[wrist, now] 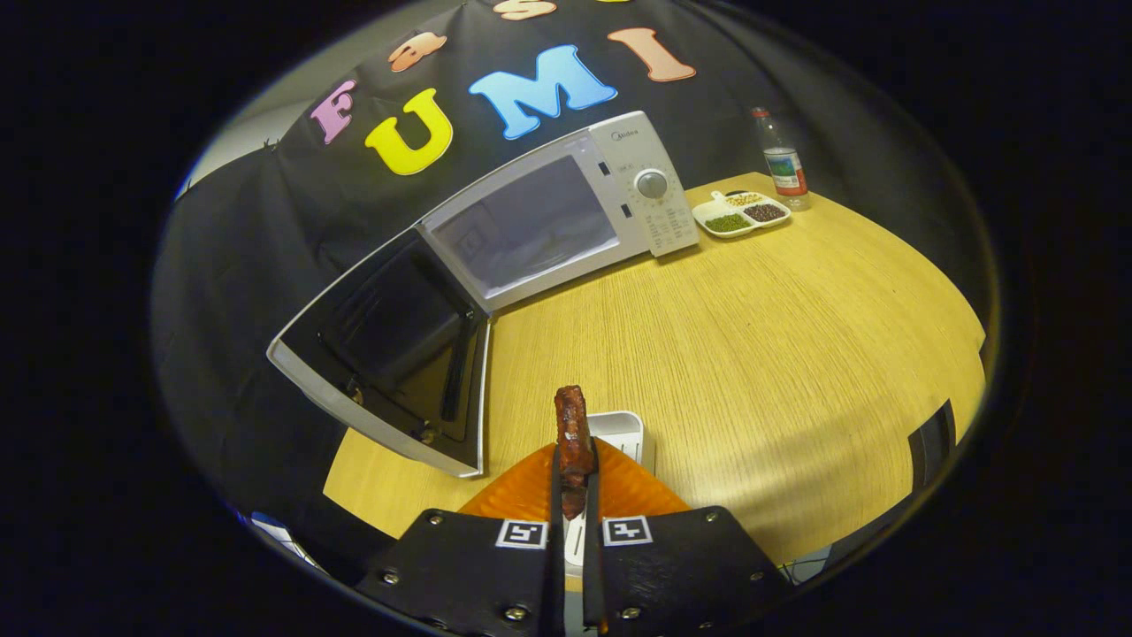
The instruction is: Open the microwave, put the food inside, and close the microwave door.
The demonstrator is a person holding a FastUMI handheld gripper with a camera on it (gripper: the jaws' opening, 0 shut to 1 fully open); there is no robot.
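1. Wood-grain tabletop [778, 354] is carrying everything, largest of all.
2. White microwave [548, 212], its brand mark too small to read, is standing beyond the tongs with its door [389, 354] swinging wide open to the left.
3. Divided white dish [741, 214] is holding green, dark and pale beans beside a labelled bottle [782, 159].
4. Tongs [575, 482] are closing tightly on a reddish-brown piece of food [573, 433], lifting it upright above an orange plate [531, 491] and a white tray [623, 432].
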